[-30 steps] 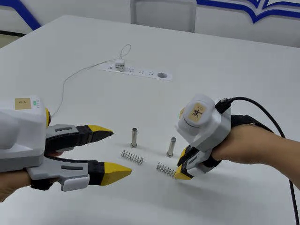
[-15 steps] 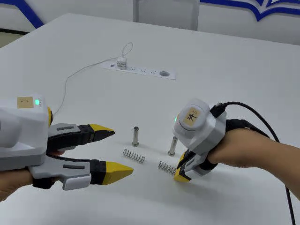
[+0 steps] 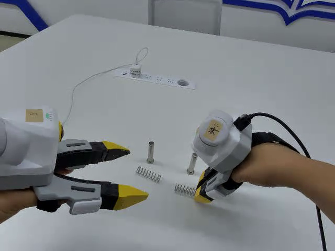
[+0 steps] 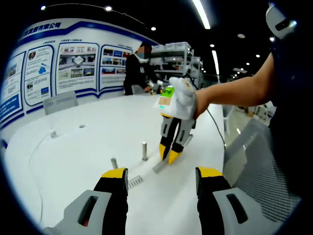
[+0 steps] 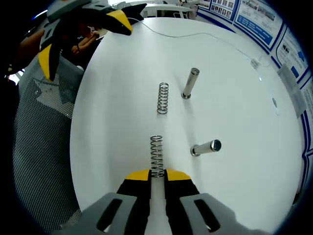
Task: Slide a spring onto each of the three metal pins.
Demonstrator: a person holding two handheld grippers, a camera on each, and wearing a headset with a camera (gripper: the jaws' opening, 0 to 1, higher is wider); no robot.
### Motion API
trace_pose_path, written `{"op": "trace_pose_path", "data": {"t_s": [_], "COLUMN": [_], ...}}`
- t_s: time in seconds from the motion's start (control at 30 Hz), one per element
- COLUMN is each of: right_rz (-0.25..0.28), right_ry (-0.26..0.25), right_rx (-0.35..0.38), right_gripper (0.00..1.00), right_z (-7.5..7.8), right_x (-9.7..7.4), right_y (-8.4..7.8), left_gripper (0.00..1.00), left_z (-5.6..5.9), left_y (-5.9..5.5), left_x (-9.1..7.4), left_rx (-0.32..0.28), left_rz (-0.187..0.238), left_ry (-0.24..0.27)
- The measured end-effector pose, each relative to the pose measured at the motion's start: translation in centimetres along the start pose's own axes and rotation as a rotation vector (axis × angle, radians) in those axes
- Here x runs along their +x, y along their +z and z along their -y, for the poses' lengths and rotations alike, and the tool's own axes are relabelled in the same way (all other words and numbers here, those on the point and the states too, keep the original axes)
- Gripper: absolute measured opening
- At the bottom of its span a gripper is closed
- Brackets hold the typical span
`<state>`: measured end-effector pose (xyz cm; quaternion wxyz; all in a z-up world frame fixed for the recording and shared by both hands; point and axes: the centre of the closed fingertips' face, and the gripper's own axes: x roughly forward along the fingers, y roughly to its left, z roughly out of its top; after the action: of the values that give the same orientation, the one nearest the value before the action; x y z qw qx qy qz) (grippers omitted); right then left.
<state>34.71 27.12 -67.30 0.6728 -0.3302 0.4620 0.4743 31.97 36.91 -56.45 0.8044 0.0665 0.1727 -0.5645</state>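
Though left tongs (image 3: 137, 173) wide apart, right tongs (image 5: 157, 174) tight on a spring (image 5: 156, 155), pin (image 5: 205, 147) just beside.

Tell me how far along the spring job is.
Nothing looks done: the left pin and the right pin both stand bare. In hand: the right gripper is shut on the end of the near spring, which lies on the table. Left to do: threading it, then the loose spring. The left gripper is open and empty.

Both grippers have white boxy housings, grey-black jaws and yellow tips. The left gripper (image 3: 137, 173) carries a tan sticker (image 3: 34, 112). The right gripper (image 3: 200, 196) has a round tan label (image 3: 215, 127); a black cable (image 3: 282, 121) and a black strap (image 3: 266, 138) sit behind it.
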Motion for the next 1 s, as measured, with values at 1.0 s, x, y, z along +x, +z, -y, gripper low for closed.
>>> {"op": "trace_pose_path", "data": {"t_s": [1.0], "right_rz": [0.099], "right_ry": [0.031], "right_rx": [-0.127], "right_gripper": [0.11], "right_z": [-3.3], "right_x": [-5.2], "right_y": [5.0], "left_gripper": [0.33], "left_z": [0.9], "left_y": [-0.7], "left_x": [4.3], "left_rx": [0.15], "left_rz": [-0.097], "left_ry": [-0.136]}}
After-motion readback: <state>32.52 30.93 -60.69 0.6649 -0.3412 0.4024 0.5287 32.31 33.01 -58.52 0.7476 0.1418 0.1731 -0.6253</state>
